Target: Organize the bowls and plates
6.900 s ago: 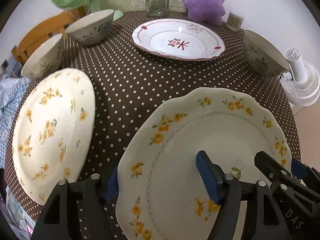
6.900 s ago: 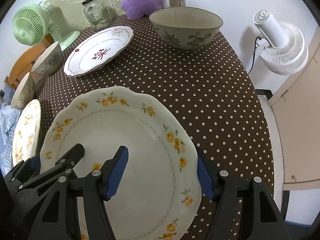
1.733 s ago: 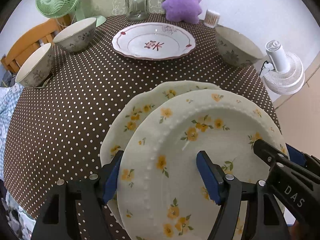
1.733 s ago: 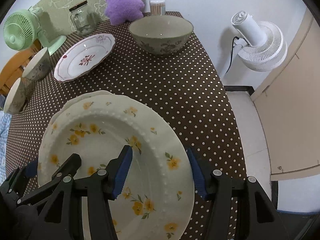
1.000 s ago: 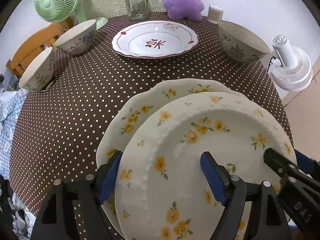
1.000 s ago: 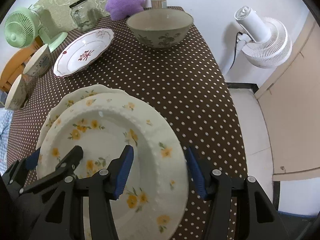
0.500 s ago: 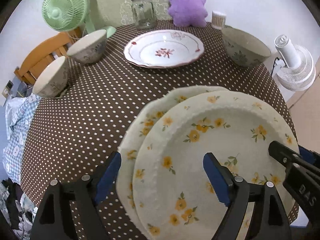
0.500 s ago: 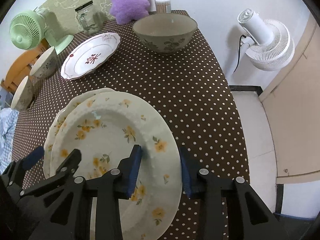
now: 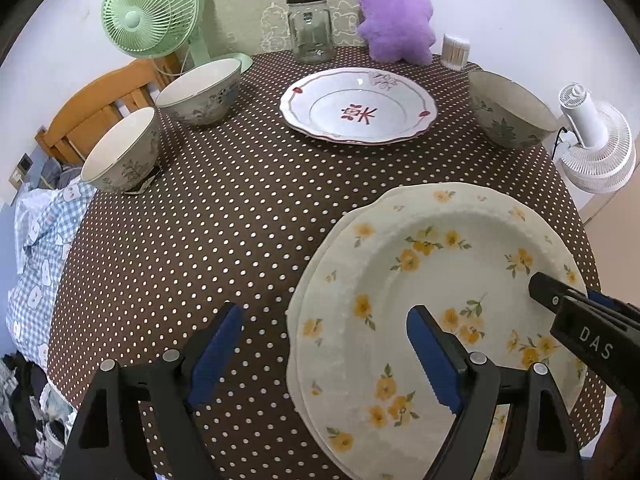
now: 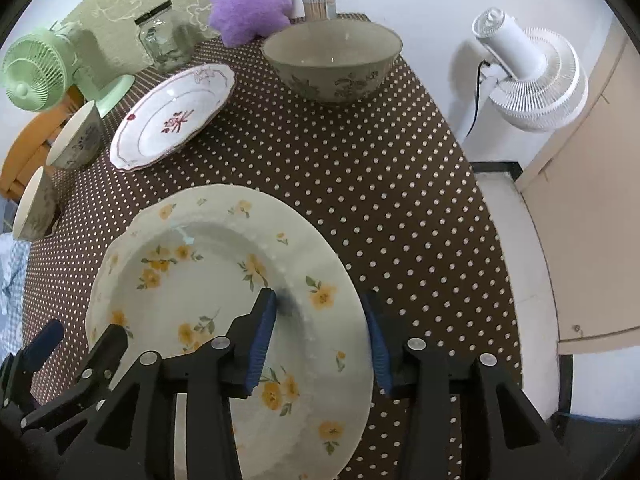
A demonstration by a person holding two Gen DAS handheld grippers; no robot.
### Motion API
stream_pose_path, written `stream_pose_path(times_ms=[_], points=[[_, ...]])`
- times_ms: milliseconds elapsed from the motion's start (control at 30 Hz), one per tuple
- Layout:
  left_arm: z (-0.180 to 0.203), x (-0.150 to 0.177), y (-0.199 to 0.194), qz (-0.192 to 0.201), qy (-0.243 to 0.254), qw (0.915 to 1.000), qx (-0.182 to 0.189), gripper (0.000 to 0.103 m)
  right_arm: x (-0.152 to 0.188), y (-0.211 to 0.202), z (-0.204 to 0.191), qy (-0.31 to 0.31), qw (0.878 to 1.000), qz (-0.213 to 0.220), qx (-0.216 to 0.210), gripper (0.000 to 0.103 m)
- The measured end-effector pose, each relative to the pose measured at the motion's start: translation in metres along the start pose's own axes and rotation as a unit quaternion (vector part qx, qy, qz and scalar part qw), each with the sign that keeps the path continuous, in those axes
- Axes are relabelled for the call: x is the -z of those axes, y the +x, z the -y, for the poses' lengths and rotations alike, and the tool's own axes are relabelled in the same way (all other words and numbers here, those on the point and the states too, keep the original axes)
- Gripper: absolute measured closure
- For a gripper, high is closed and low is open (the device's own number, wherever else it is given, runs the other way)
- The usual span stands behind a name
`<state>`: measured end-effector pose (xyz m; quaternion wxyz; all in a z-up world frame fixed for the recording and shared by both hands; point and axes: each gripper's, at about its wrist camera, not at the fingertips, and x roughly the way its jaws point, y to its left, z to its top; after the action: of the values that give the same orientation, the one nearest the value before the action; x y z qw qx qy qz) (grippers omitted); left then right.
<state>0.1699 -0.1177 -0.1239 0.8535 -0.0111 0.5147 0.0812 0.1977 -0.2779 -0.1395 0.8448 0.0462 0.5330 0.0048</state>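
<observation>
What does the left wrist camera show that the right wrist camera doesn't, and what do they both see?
Only the left wrist view shows the lower plate's rim peeking out beneath the top yellow-flower plate, and the left gripper with jaws wide apart straddling the stack's left edge. Only the right wrist view shows the right gripper, jaws apart either side of that plate's right rim, plus the cabinet door. Both show the red-pattern plate, three bowls, glass jar, purple plush and both fans.

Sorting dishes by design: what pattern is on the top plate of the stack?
Cream with yellow flowers and green leaves on the top plate; clearest in the left wrist view.
</observation>
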Motion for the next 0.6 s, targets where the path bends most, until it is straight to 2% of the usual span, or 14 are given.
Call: stream_pose_path(times_ms=[233, 300, 333, 367, 433, 600], points=[[-0.011, 0.0, 0.005, -0.009, -0.001, 0.9999, 0.01, 0.017, 0.004, 0.005, -0.01, -0.003, 1.0, -0.004, 0.024, 0.049], [-0.014, 0.0, 0.005, -0.009, 0.0, 0.9998, 0.016, 0.015, 0.004, 0.004, -0.01, 0.001, 1.0, -0.007, 0.023, 0.043], [-0.016, -0.001, 0.004, -0.007, 0.002, 0.9998, 0.02, 0.013, 0.005, 0.002, -0.011, 0.001, 1.0, -0.006, 0.022, 0.036], [-0.018, -0.002, 0.003, -0.005, 0.003, 0.9997, 0.025, 0.012, 0.006, -0.002, -0.014, -0.002, 1.0, -0.001, 0.022, 0.03], [-0.021, -0.004, 0.0, 0.0, 0.007, 0.9994, 0.035, 0.01, 0.006, -0.011, -0.02, -0.009, 0.999, 0.014, 0.028, 0.024], [-0.035, -0.013, -0.009, 0.015, 0.019, 0.9981, 0.057, 0.009, 0.007, -0.033, -0.034, -0.008, 0.999, 0.04, 0.025, 0.022]])
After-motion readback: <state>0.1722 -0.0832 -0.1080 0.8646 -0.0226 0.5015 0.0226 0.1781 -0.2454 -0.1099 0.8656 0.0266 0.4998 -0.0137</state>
